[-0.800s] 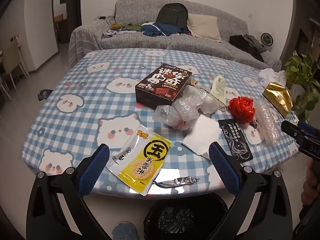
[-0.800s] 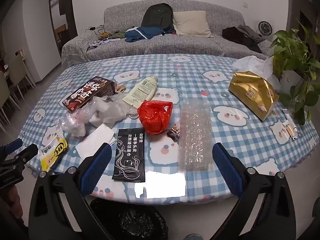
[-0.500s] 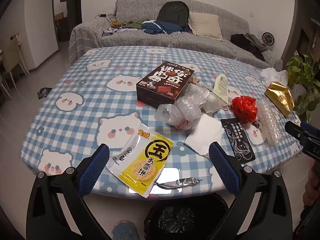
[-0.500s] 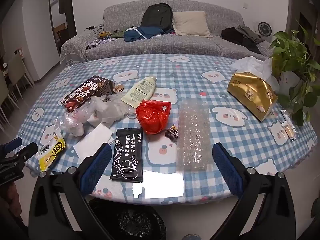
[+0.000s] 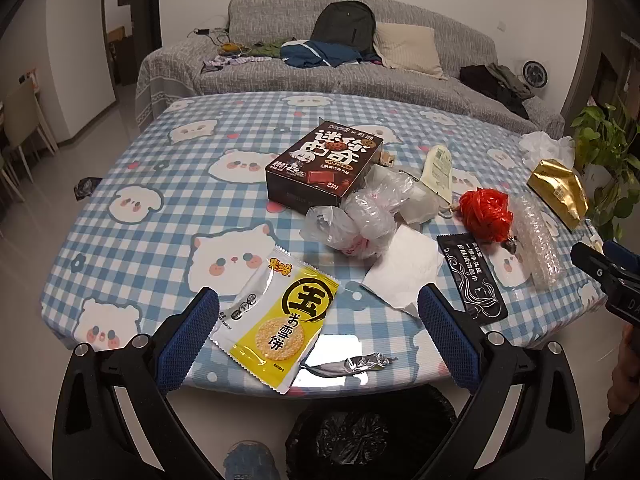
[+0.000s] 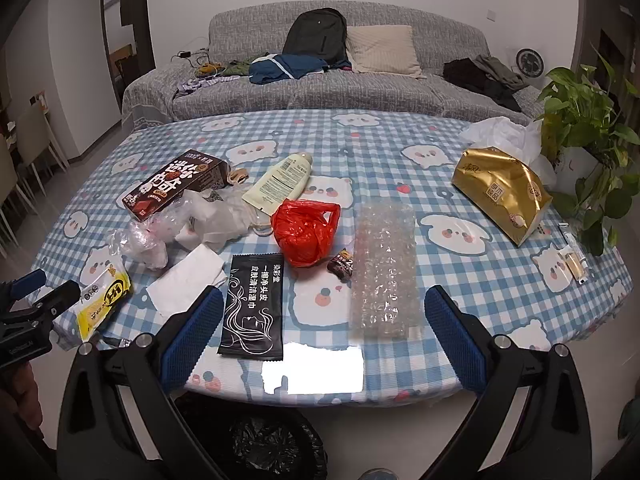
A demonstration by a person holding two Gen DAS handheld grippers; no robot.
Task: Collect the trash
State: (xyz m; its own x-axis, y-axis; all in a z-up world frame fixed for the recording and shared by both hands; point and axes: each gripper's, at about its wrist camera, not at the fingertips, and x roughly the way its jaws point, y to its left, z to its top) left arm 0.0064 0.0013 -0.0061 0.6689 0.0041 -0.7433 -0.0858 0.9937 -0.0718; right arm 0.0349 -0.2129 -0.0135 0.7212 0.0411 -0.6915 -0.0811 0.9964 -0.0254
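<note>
1. Left gripper [image 5: 318, 334] gapes wide, empty, over the table's near edge; the yellow packet [image 5: 276, 316] lies between its fingers, a foil scrap [image 5: 352, 364] just beside.
2. Right gripper [image 6: 320, 330] is spread too, holding nothing, framing the black sachet [image 6: 254, 304] and bubble wrap [image 6: 384, 272].
3. Red bag [image 6: 306, 230] and brown box [image 5: 326, 166] sit farther back on the checked table [image 5: 160, 216]; bin [image 5: 368, 436] below, sofa [image 6: 360, 92] behind.
4. Both grippers have edged nearer the table since earlier.

Grey sofa [image 6: 360, 92] (backpack [image 6: 316, 36] on it); potted plant [image 6: 592, 160] beside table [image 6: 400, 148].
</note>
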